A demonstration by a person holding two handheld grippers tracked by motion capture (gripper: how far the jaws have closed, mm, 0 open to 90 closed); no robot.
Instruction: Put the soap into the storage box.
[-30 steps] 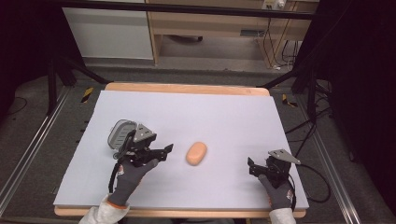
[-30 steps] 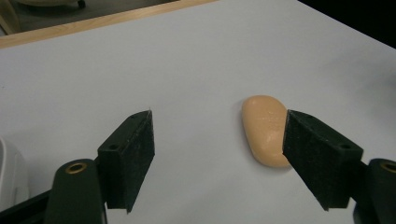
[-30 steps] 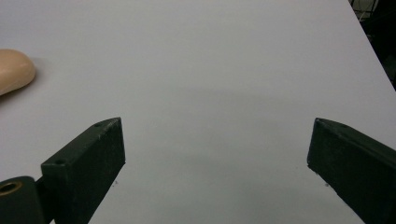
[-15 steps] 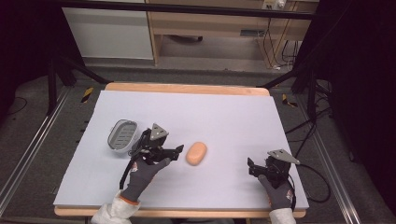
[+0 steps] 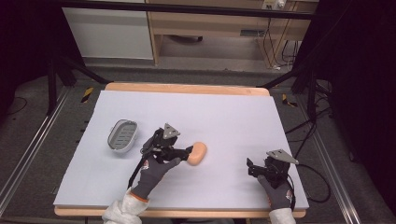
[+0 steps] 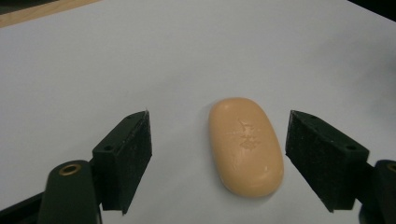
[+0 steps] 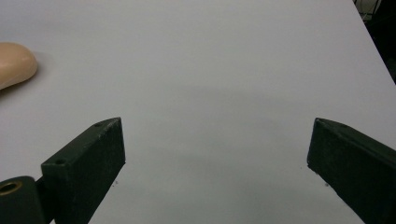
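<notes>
Now, nearest to you, your right gripper rests low on the white table cover, close to the front edge at the right side. Its 2 jaws stand wide apart and nothing is between them; in the right gripper view you see bare white surface between them, and 1 end of the soap bar shows far off at the left border.

A little further in, your left gripper is at the soap bar, just left of the table's middle. Its jaws have just been opening, and they stand wide now. In the left gripper view the soap bar lies flat on the cover between the 2 jaws, closer to the jaw at the right of that view, with a clear gap on each side, so no pad presses on it. The bar is peach-orange, oval, with a small mark stamped on top.

Further to the left, a grey soap dish sits on the cover, apart from the bar.

At the far side, the wooden table edge shows beyond the cover.
</notes>
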